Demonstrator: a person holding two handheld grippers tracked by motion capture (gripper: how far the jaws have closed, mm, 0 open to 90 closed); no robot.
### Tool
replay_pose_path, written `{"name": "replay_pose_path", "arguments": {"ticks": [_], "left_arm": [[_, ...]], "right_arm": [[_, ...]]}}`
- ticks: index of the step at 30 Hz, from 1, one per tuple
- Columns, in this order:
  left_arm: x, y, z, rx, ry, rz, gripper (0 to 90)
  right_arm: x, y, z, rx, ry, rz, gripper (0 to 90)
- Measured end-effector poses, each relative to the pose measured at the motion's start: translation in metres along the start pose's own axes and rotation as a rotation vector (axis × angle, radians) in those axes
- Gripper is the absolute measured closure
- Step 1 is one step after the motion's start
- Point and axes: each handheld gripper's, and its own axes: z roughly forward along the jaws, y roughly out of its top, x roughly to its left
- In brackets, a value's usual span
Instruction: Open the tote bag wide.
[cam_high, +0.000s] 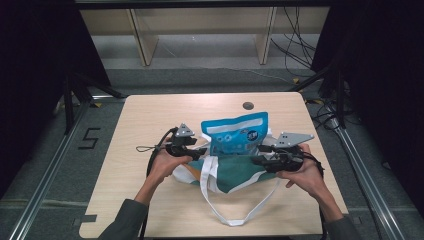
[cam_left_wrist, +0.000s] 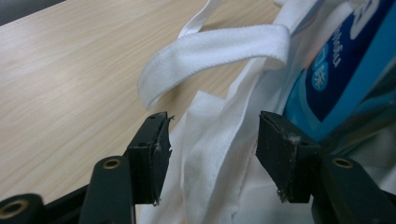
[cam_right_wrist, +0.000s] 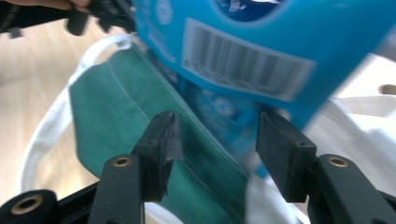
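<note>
A teal and white tote bag (cam_high: 232, 175) lies on the wooden table (cam_high: 150, 120), its long white straps (cam_high: 212, 205) trailing toward the front edge. A blue snack packet (cam_high: 235, 134) stands upright in the bag's mouth. My left gripper (cam_high: 200, 151) is at the bag's left rim. In the left gripper view its jaws (cam_left_wrist: 212, 149) stand open around a fold of white fabric (cam_left_wrist: 210, 182), under a strap loop (cam_left_wrist: 210, 51), with the packet (cam_left_wrist: 336, 74) on the right. My right gripper (cam_high: 257, 160) is at the right rim, open (cam_right_wrist: 215, 144) astride the green bag edge (cam_right_wrist: 121, 102) below the packet (cam_right_wrist: 247, 56).
A round cable hole (cam_high: 248, 105) sits near the table's far edge. Beyond the table is a wooden frame (cam_high: 145, 45), and cables (cam_high: 300, 50) lie on the floor at the right. Metal rails (cam_high: 45, 185) run along both sides. A person's hands hold both grippers.
</note>
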Motion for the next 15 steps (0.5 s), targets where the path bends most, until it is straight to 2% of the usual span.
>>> {"name": "replay_pose_path", "arguments": {"ticks": [2, 3, 5, 6, 7, 8, 10, 11, 13, 15], "left_arm": [[0.002, 0.001, 0.002, -0.002, -0.008, -0.012, 44.8], [0.006, 0.002, 0.003, 0.002, -0.019, 0.008, 46.7], [0.010, 0.003, 0.004, -0.018, -0.023, -0.009, 52.5], [0.011, 0.003, 0.005, -0.036, -0.022, -0.010, 56.3], [0.013, 0.003, 0.005, -0.058, -0.011, -0.009, 61.1], [0.014, 0.003, 0.008, -0.066, -0.014, -0.001, 68.2], [0.016, 0.002, 0.010, -0.052, 0.006, 0.032, 77.4], [0.017, 0.002, 0.013, -0.050, 0.023, 0.034, 80.1], [0.021, -0.001, 0.020, -0.049, 0.025, 0.015, 82.5], [0.025, -0.005, 0.026, -0.032, 0.007, -0.017, 82.8]], "right_arm": [[0.000, 0.001, 0.002, 0.011, 0.017, 0.002, 49.7], [0.001, 0.001, 0.005, 0.020, 0.035, -0.005, 51.5], [0.004, 0.000, 0.006, 0.044, 0.051, -0.046, 58.3], [0.005, 0.000, 0.004, 0.054, 0.049, -0.069, 62.9], [0.008, 0.000, 0.002, 0.058, 0.041, -0.059, 66.8], [0.009, 0.000, 0.000, 0.053, 0.061, -0.079, 71.3], [0.012, -0.001, -0.004, 0.057, 0.073, -0.096, 79.4], [0.013, -0.002, -0.006, 0.073, 0.076, -0.106, 81.8], [0.016, -0.005, -0.008, 0.076, 0.102, -0.130, 86.7], [0.021, -0.010, -0.009, 0.106, 0.118, -0.141, 87.7]]}}
